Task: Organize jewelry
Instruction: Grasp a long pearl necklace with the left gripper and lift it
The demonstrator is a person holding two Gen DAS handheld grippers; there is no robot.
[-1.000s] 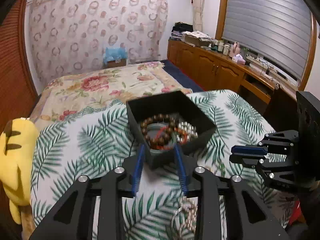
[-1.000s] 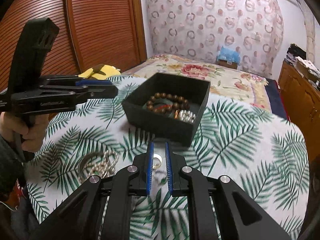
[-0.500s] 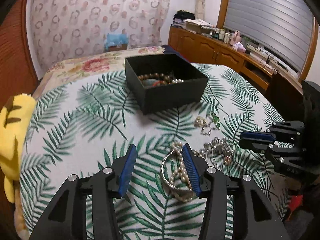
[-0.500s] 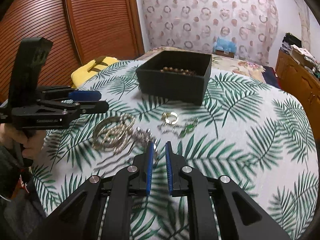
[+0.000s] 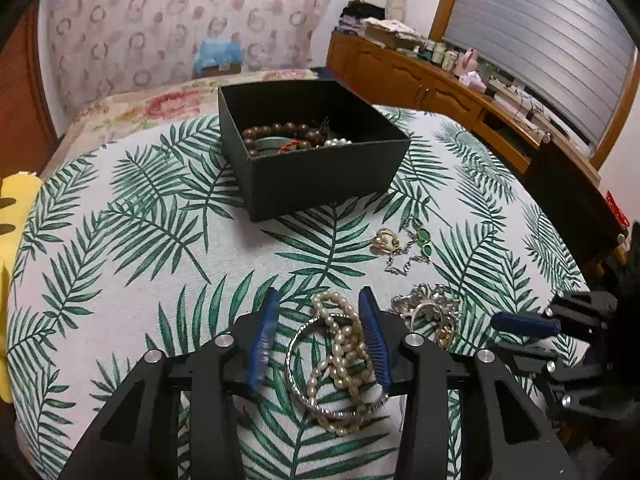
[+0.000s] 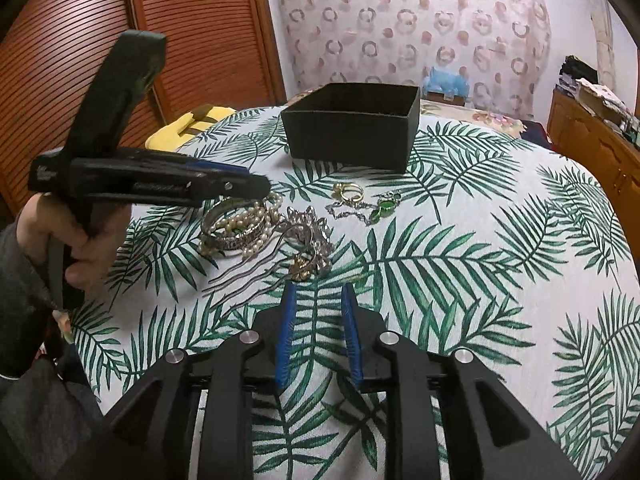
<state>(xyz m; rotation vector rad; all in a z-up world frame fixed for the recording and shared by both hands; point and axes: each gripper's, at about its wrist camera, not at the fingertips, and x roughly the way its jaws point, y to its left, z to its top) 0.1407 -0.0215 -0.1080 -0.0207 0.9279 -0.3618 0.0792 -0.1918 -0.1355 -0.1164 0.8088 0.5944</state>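
The left gripper [image 5: 316,324] has been pulled back from the black box [image 5: 320,176] and lowered over the loose pile. Its fingers [image 5: 262,336] are spread wide around the pearl string [image 5: 340,352] and silver bangle [image 5: 304,384], which lie on the leaf-print surface [image 5: 140,240]. The right gripper [image 6: 318,320] has been opened a little, holding nothing. A pearl pickup looks next; several beads are already in the box.

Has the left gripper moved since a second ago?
Yes. The left gripper has pulled back from the black box and come down over the pearl necklace on the tablecloth, jaws open around it.
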